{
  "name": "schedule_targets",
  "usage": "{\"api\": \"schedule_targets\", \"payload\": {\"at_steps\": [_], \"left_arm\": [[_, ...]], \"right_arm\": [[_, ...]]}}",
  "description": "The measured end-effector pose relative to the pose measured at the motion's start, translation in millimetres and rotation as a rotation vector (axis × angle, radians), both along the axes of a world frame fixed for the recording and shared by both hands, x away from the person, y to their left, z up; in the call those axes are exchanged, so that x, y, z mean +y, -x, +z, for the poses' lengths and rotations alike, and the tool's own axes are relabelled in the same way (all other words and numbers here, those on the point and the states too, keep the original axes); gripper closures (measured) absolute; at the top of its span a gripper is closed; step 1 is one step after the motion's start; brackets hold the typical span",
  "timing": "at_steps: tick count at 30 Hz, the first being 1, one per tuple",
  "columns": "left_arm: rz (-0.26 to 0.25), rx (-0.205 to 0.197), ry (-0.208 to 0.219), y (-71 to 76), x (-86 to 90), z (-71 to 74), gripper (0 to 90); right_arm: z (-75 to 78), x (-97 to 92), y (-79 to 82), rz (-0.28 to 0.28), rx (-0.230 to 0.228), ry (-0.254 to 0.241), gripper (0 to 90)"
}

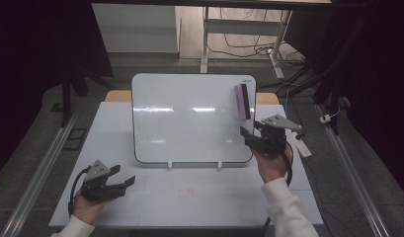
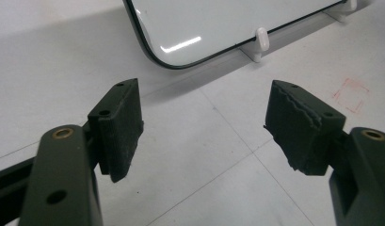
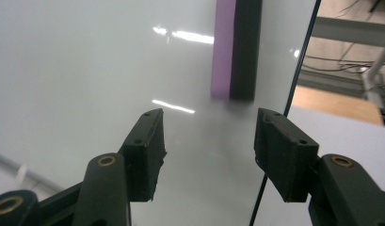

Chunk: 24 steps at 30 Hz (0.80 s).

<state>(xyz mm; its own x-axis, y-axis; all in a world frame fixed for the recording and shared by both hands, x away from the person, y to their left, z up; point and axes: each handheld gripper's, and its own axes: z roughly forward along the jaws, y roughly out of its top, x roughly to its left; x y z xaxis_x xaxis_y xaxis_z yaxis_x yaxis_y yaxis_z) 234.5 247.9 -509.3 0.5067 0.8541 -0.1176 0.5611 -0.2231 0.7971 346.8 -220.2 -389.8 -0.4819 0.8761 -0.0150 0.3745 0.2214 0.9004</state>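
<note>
A whiteboard point(image 1: 189, 118) stands tilted on two white feet at the middle of the table, its surface blank. A purple and black eraser point(image 1: 242, 101) clings upright to the board's upper right. My right gripper point(image 1: 249, 136) is open just below the eraser, near the board's right edge; in the right gripper view the eraser point(image 3: 236, 52) is ahead of the open jaws, apart from them. My left gripper point(image 1: 124, 183) rests open on the table at the front left, holding nothing. The left gripper view has the whiteboard's lower corner point(image 2: 218, 28) and a white foot point(image 2: 260, 40) ahead.
The white table point(image 1: 189, 197) has free room in front of the board. A faint red square mark point(image 2: 351, 94) is on the tabletop. A small white object point(image 1: 303, 147) lies at the table's right edge. Desk legs and cables point(image 1: 249, 47) are on the floor behind.
</note>
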Motion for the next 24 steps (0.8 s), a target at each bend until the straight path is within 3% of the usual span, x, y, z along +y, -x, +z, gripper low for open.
{"api": "schedule_targets", "payload": {"at_steps": [7,13,18,24], "left_arm": [[-0.014,0.007,0.012,-0.8,-1.7,-0.5,28.0],[-0.02,0.013,0.019,-1.8,-1.2,-1.1,27.6],[-0.033,0.022,0.017,-3.0,-2.0,-2.5,27.2],[-0.038,0.021,0.018,-2.1,-0.6,-3.0,27.0]], "right_arm": [[-33.6,-25.7,32.3,0.109,0.032,-0.036,39.1],[-61.2,-47.3,50.7,0.168,0.042,-0.049,36.5],[-80.2,-60.0,56.8,0.198,0.055,-0.037,36.3],[-91.7,-65.8,59.7,0.232,0.057,-0.006,36.3]]}}
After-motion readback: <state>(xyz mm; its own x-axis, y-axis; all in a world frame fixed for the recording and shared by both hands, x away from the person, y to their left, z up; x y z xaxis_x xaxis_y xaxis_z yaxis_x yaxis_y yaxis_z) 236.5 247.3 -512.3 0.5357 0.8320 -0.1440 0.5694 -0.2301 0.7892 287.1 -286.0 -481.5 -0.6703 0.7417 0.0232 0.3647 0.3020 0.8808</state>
